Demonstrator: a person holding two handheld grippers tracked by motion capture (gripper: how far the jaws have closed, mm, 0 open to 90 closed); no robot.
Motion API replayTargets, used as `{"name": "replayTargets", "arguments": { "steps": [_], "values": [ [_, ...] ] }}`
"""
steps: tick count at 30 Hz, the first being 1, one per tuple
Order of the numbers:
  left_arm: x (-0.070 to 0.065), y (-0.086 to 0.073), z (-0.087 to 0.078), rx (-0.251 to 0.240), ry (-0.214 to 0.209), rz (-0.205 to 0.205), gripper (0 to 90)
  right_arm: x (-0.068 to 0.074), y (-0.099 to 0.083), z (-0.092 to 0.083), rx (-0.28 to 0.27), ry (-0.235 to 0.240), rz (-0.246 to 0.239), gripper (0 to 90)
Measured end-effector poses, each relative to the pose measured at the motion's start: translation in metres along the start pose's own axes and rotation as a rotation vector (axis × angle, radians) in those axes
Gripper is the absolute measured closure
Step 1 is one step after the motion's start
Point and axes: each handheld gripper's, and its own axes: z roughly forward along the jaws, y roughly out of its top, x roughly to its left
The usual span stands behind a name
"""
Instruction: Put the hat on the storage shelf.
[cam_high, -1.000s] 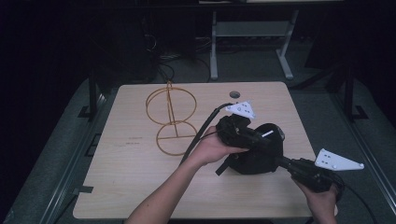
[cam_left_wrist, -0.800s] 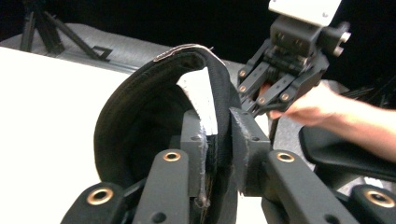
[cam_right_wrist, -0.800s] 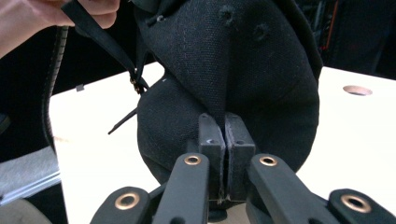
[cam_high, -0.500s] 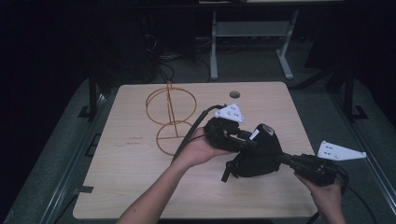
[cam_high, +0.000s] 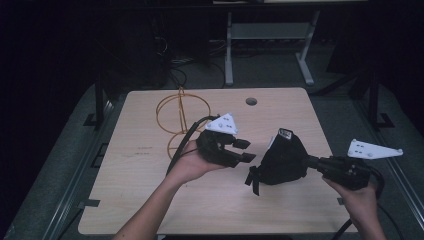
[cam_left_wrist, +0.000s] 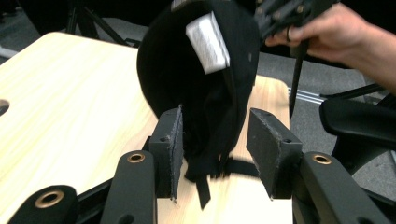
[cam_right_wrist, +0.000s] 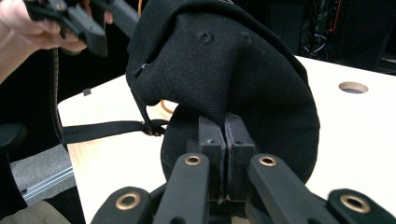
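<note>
A black cap (cam_high: 283, 159) hangs just above the table's right half, with my right gripper (cam_high: 309, 161) shut on its fabric. In the right gripper view the jaws press together on the cap (cam_right_wrist: 224, 79) and its strap (cam_right_wrist: 102, 129) trails left. My left gripper (cam_high: 246, 151) is open and sits a short way left of the cap. In the left gripper view the cap (cam_left_wrist: 196, 79) with its white label (cam_left_wrist: 208, 42) lies just beyond the two spread pads (cam_left_wrist: 170, 149), not between them.
An orange wire stand (cam_high: 180, 117) stands on the light wooden table (cam_high: 135, 190) behind my left hand. A round cable hole (cam_high: 251, 101) is at the table's far edge. Dark floor and a metal frame (cam_high: 265, 35) lie beyond.
My left gripper has let go of the cap and drawn back to the left. The right gripper still holds the cap, which has shifted a little to the right.
</note>
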Motion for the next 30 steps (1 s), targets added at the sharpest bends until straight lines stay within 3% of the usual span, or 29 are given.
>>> {"name": "replayTargets", "arguments": {
  "steps": [14, 30],
  "values": [
    [0.001, -0.042, -0.006, 0.047, 0.038, -0.004, 53.4, -0.006, 0.012, 0.004, 0.0, 0.022, 0.041, 88.1],
    [0.004, -0.075, -0.004, 0.082, 0.07, -0.019, 49.9, -0.017, 0.025, -0.003, 0.009, 0.008, 0.062, 88.0]
  ]
}}
